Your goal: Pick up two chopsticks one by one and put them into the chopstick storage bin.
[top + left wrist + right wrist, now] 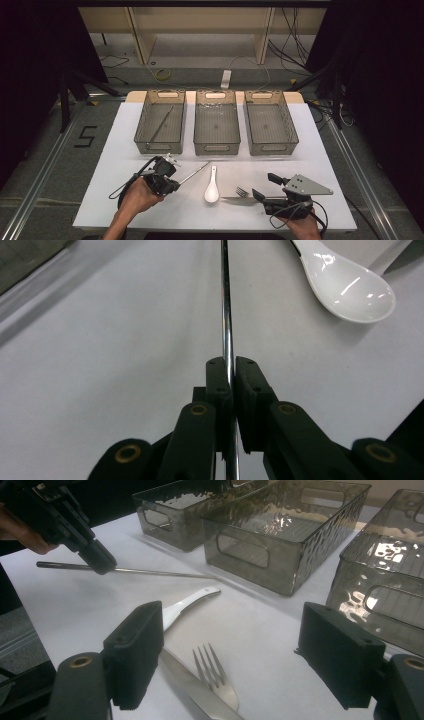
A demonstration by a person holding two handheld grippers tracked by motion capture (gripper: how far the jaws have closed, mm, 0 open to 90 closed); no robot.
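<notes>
— On the table (110, 150), what's biggest?
— Three smoky clear bins in a row at the far edge: left bin (160, 121), middle bin (216, 121), right bin (270, 121). The left bin holds a thin rod (161, 123) lying aslant; the other two look bare.
— And the grippers?
— Left gripper (176, 184) sits near the front left. Its jaws are pressed together on a chopstick (227, 315), a slim metal one that runs out from the pads toward the middle bin. Right gripper (230, 655) is at the front right, jaws spread wide, pinching nothing.
— What lies between them?
— A white spoon (212, 187), bowl toward the person, just beside the chopstick. Right of it, a fork (216, 676) with tines pointing away, and a knife (197, 690) under the right gripper's jaw, blade flat on the table.
</notes>
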